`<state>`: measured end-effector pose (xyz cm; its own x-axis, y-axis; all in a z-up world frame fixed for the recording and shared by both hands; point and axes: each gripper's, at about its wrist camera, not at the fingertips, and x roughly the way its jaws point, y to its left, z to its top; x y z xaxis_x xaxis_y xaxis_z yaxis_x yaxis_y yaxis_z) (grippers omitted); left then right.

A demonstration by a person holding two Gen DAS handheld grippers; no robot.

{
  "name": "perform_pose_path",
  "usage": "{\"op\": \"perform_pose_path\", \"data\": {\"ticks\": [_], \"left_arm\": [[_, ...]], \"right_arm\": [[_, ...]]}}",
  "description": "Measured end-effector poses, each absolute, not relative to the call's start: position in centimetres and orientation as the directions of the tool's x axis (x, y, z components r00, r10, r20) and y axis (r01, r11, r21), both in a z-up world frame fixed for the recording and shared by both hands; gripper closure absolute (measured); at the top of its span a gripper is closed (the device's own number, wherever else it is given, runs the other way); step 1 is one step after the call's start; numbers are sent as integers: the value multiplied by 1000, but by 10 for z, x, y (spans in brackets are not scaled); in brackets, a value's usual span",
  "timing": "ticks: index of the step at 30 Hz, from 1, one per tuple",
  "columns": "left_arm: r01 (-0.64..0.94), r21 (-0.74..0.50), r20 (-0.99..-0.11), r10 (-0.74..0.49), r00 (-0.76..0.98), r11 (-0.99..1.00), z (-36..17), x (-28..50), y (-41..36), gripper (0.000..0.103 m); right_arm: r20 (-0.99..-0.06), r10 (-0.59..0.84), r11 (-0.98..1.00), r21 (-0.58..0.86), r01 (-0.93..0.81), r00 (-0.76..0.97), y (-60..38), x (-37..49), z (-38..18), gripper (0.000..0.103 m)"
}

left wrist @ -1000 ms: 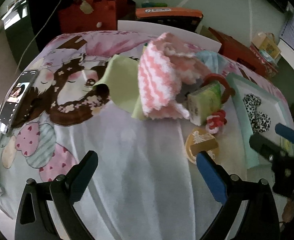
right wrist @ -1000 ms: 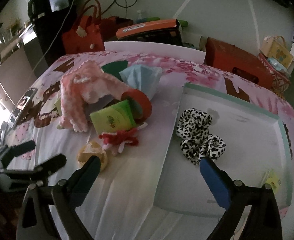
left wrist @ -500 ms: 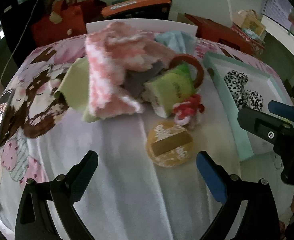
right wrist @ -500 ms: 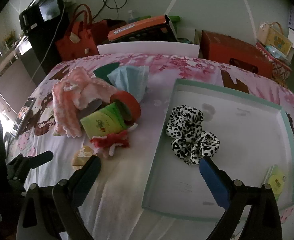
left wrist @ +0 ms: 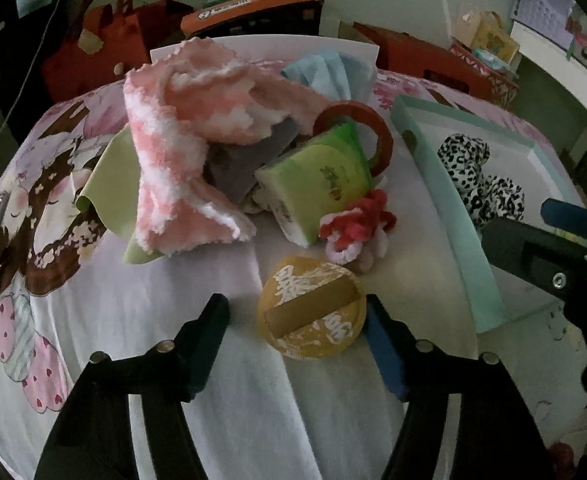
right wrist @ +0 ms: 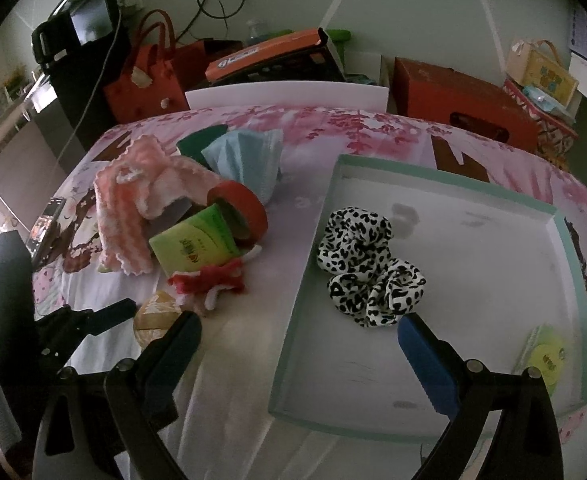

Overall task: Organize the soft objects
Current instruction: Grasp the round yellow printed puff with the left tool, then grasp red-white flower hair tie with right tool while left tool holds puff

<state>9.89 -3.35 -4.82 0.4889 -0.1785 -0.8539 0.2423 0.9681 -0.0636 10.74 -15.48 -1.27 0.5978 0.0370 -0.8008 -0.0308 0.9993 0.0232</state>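
Note:
A round yellow powder puff (left wrist: 311,307) lies on the bedsheet between the fingers of my open left gripper (left wrist: 295,322); it also shows in the right wrist view (right wrist: 158,315). Behind it lie a red-and-white scrunchie (left wrist: 357,226), a green tissue pack (left wrist: 319,184), a pink-and-white fluffy cloth (left wrist: 185,140), a light blue cloth (left wrist: 333,70) and a red tape roll (left wrist: 373,128). A leopard-print scrunchie (right wrist: 367,270) lies in the mint-rimmed tray (right wrist: 433,172). My right gripper (right wrist: 297,344) is open and empty over the tray's near left edge.
A phone (right wrist: 45,228) lies at the bed's left edge. A small green packet (right wrist: 547,358) sits in the tray's near right corner. Red bags (right wrist: 145,80), an orange box (right wrist: 269,54) and a red box (right wrist: 461,96) stand behind the bed.
My left gripper has moved right and forward, so the yellow puff now sits between its fingers. My right gripper has edged forward toward the tray.

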Motion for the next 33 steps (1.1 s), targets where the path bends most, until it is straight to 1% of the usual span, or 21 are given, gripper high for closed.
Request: {"op": "perform_pose_path", "data": {"ticks": [2, 7, 9, 20, 27, 30, 32, 33], "left_arm": [[239, -88, -850, -197, 488, 967, -47, 100, -30, 38], [244, -121, -844, -229, 485, 962, -43, 96, -21, 50], [250, -135, -841, -245, 483, 959, -42, 94, -18, 52], [217, -207, -821, -290, 491, 954, -34, 87, 10, 53], [116, -156, -825, -194, 530, 981, -27, 88, 41, 53], [74, -152, -824, -167, 541, 986, -25, 89, 53, 53], [55, -157, -822, -161, 546, 986, -24, 89, 60, 53], [50, -160, -823, -161, 545, 986, -23, 89, 62, 53]], "right_arm": [[-802, 35, 999, 18, -34, 597, -153, 108, -13, 3], [-805, 29, 999, 6, -41, 592, -150, 108, -14, 3], [-806, 26, 999, -1, -45, 591, -148, 109, -14, 3], [-814, 15, 997, -28, -65, 581, -137, 112, -17, 3], [-817, 25, 994, -42, -103, 576, -122, 117, -19, 3], [-819, 33, 990, -51, -131, 573, -113, 120, -21, 9], [-821, 36, 987, -60, -148, 570, -106, 123, -23, 16], [-821, 36, 986, -63, -153, 570, -104, 124, -24, 17]]}}
